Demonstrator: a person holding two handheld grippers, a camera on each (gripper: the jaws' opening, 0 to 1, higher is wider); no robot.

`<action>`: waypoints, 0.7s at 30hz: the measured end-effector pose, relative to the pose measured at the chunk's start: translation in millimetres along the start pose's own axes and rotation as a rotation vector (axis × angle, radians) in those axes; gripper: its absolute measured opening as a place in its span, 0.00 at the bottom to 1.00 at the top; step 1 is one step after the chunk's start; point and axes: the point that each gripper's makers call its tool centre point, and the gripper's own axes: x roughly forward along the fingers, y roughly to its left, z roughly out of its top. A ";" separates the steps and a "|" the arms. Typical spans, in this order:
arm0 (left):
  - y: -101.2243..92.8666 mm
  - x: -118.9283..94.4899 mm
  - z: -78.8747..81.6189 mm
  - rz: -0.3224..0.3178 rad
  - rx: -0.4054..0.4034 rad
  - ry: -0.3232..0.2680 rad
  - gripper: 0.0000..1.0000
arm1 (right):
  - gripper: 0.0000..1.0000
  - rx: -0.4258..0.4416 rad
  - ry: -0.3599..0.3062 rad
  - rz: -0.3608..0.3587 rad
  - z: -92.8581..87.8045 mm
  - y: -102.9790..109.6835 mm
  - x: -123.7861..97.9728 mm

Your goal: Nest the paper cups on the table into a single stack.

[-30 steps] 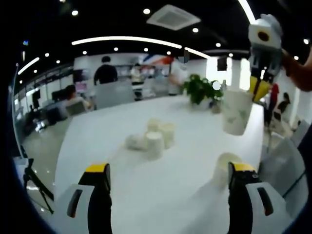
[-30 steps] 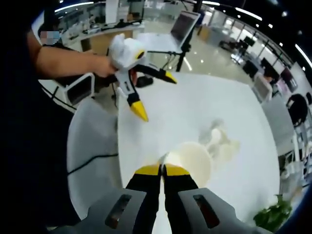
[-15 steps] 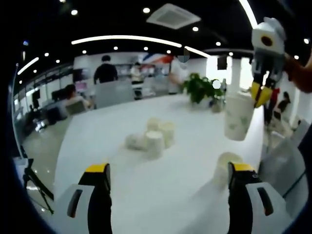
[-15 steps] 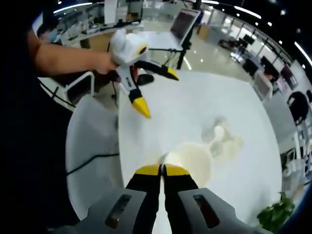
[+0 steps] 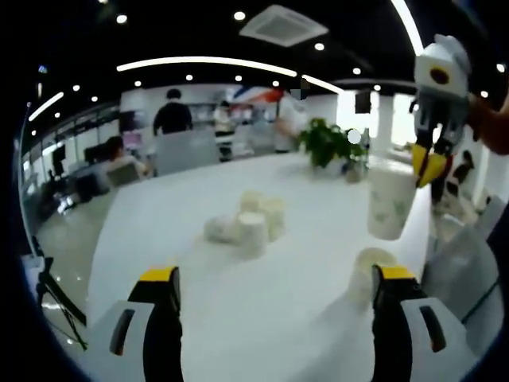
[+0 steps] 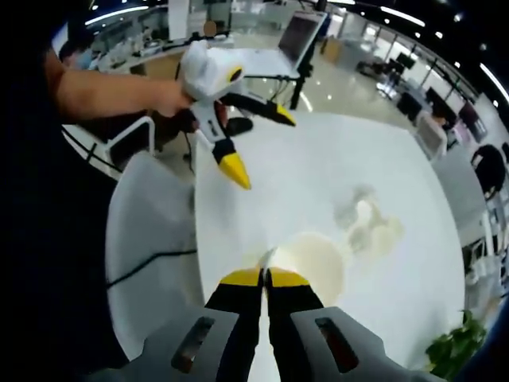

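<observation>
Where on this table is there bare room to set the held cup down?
The white table is bare left of the cup cluster, and in front of it, between the left tongs' jaws. It is crowded by that cluster and by the lone cup under the held cup in the right tongs.

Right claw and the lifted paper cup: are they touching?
Touching. In the left gripper view the right claw pinches the rim of the paper cup, which hangs above the table.
</observation>
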 end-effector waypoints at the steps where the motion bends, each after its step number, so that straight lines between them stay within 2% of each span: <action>1: 0.0 0.2 -0.2 0.000 0.000 0.001 0.98 | 0.00 0.001 0.002 0.000 -1.1 0.5 1.8; 21: -0.8 0.9 -2.0 -0.001 -0.003 0.001 0.97 | 0.00 0.039 0.003 0.021 -12.0 8.3 19.3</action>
